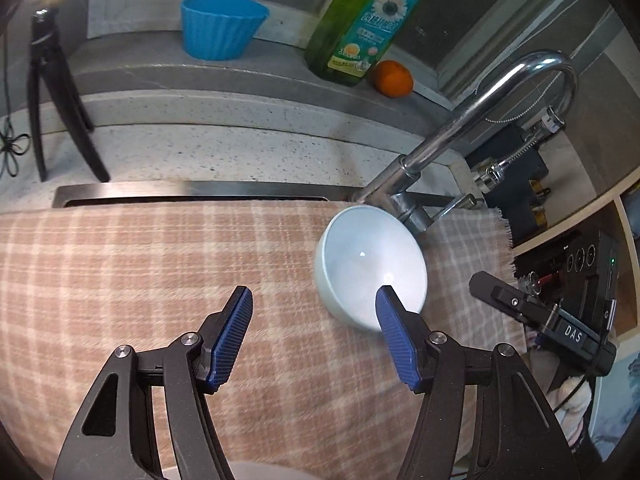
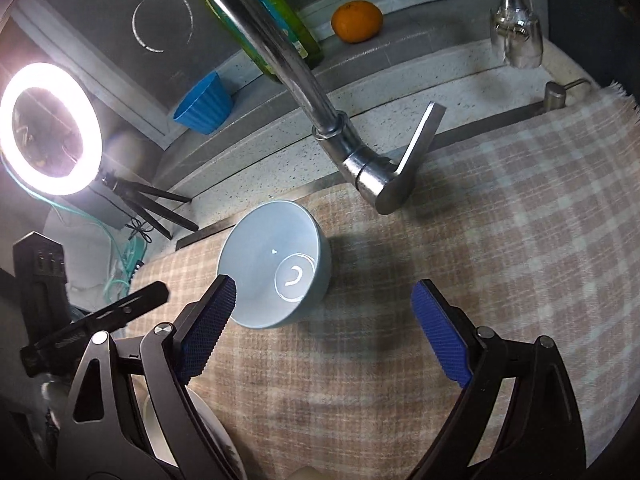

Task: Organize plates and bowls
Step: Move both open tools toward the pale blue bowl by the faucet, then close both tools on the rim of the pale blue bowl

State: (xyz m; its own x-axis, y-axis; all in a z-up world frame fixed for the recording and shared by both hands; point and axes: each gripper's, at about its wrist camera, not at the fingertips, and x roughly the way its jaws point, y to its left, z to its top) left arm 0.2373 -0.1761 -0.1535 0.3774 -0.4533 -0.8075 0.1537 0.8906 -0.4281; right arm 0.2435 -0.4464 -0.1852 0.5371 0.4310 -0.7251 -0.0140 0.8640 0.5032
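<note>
Both your left claw (image 1: 314, 302) and right claw (image 2: 324, 294) hang open and empty; the pale blue ceramic bowl (image 1: 370, 266) sits upright on the checked cloth (image 1: 120, 280), ready for a rim grasp.

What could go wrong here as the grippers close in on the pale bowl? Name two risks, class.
The bowl sits on a soft checked cloth, so a nudge from the open left gripper could tip or slide it. The faucet stands right behind the bowl, so lifting it carelessly might knock the rim against metal.

My left gripper (image 1: 314, 294): black angular frame, silver screws, ribbed blue pads (image 1: 232, 336). My right gripper (image 2: 324, 294): same build, "DAS" marking.
</note>
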